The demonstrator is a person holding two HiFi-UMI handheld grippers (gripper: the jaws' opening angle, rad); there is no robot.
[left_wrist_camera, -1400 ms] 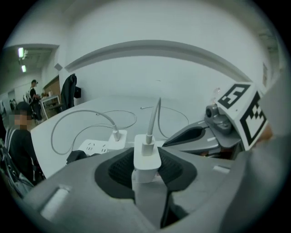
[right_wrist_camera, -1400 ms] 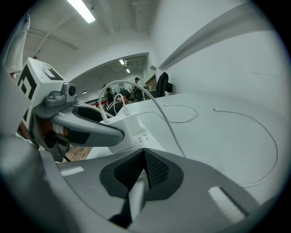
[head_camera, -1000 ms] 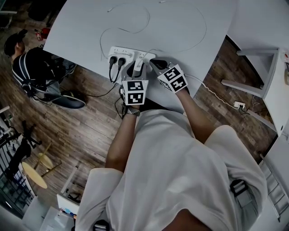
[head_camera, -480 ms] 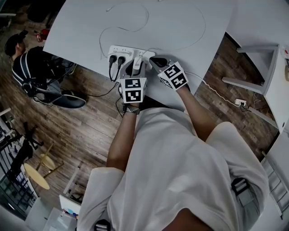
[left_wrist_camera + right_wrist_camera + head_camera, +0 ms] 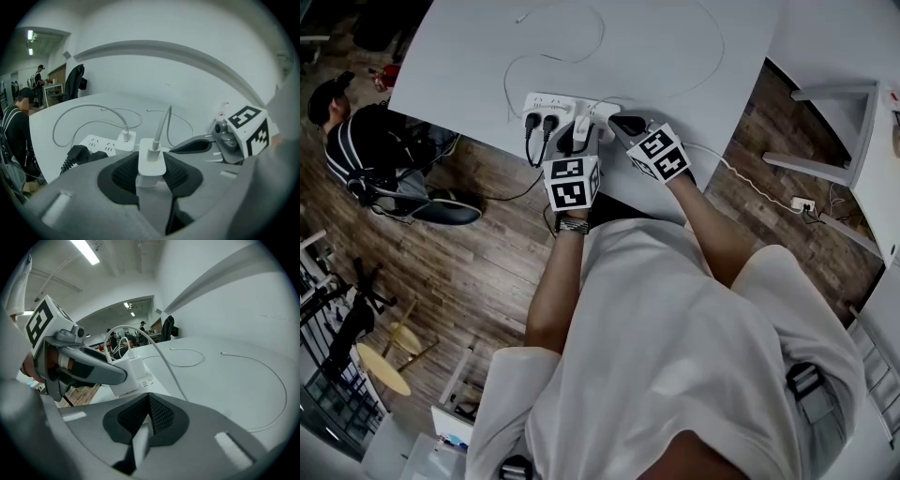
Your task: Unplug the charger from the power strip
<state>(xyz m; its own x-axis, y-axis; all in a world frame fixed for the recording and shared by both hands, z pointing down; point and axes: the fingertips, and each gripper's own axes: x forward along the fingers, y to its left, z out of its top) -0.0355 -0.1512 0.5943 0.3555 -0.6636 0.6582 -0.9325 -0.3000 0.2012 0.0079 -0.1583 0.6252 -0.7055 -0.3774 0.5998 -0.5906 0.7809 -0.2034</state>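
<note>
The left tool [image 5: 151, 174] is pinching the charger [image 5: 151, 158]: both pads sit flat on the white block's sides, w/ its cable [image 5: 161, 123] rising out of the top. The block's base is hidden behind the pads, so whether the prongs are clear of the socket can't be told. The right tool [image 5: 149, 414] has its pads pressed together on nothing. In the head view its tip lies at the right end of the power strip [image 5: 549, 103], just beside the left tool, but contact w/ the strip can't be confirmed.

Likely trouble from here:
- **Slipping:** the grip is on smooth plastic, so a hard pull could let the charger slide out of the pads, esp. if off-axis.
- **Jamming:** a tilted or rolled pull could jam the prongs instead of freeing them.
- **Strip lifting:** if the right tool isn't really pinning the strip, the strip prob. lifts w/ the charger. It lies near the desk [image 5: 469, 56] edge, w/ the black plugs [image 5: 532, 125] and their cords hanging over, so it could get dragged off.
- **Neighbour charger:** a second white charger [image 5: 125, 139] sits plugged in just beside the held one, and a sideways swing could knock it.
- **Cable:** it loops loose across the desk & may snag.
</note>
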